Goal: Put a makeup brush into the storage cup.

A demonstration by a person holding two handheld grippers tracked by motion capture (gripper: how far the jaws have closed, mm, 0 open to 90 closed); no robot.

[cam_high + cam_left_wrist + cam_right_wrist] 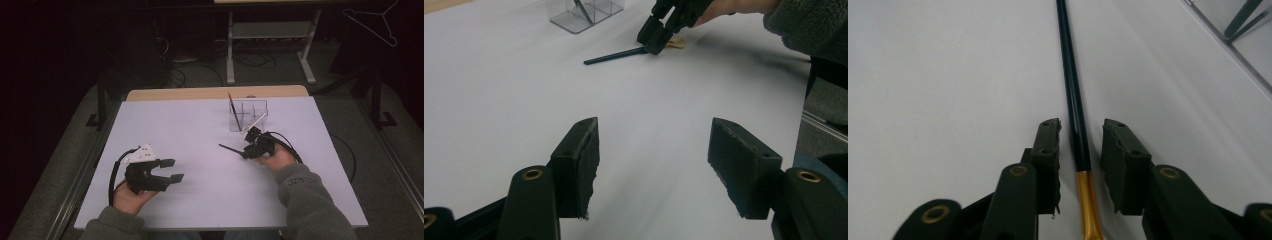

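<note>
- My left gripper (170,170) rests low over the white tabletop (200,135) at the near left; its jaws stand well apart with nothing between them, and both pads (579,160) hover over bare surface; I judge it best kept parked there, clear of the work.
- The thing in hand is the slim paintbrush with a dark green-black handle and a gold metal ferrule (1074,110); it lies flat on the tabletop right of centre, handle tip pointing toward my left side, just in front of the clear plastic compartment organiser (248,114), which stands near the far edge with another thin brush (233,111) leaning in it.
- To do the pick well, I want the handle centred between the pads, both pads set low enough to catch the round shaft, and the grip taken just ahead of the ferrule; a slow squeeze should stop the handle rolling or skidding out sideways.
- My right gripper (1080,150) straddles that brush at the junction of handle and ferrule; its jaws are narrow but not together; the left pad looks to be at or nearly against the handle, while a sliver of tabletop shows between the handle and the right pad, so I judge the brush framed, not yet clamped.
</note>
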